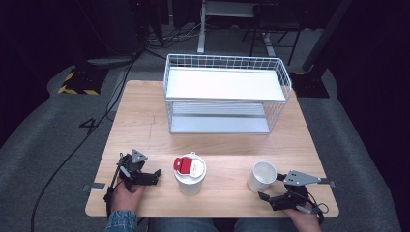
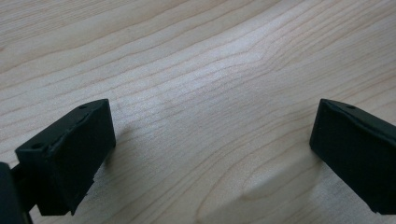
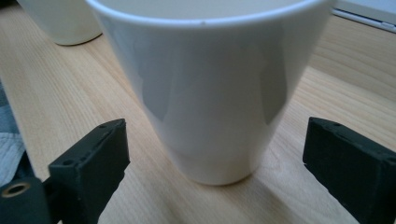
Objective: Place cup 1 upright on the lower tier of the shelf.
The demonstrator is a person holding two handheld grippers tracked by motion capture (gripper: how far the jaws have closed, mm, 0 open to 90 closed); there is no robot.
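Left tongs (image 1: 155, 174) sit near the counter's (image 1: 145, 121) front-left corner, hand (image 1: 126, 193) gripping from the front edge, body roughly level, tips aimed right toward the lidded cup. Jaws wide apart, nothing between them; in the left gripper view just bare light wood grain under matte black blocky pads (image 2: 70, 154).

Lidded cup (image 1: 190, 175): white, tapered, round lid with a red tab, upright, near the middle of the front edge.

White wire basket shelf (image 1: 225, 92), two tiers with flat white panels, stands toward the counter's back edge, long axis parallel to it.

White mug (image 1: 261, 176): smooth glossy tapered cylinder, no lid, upright, mouth up, axis vertical, toward the front-right corner.

Right tongs (image 1: 269, 186) come in from the front-right corner, low and near level, pointing left at the mug. Jaws open, straddling the mug's base with gaps both sides in the right gripper view (image 3: 215, 140); pads not touching it.
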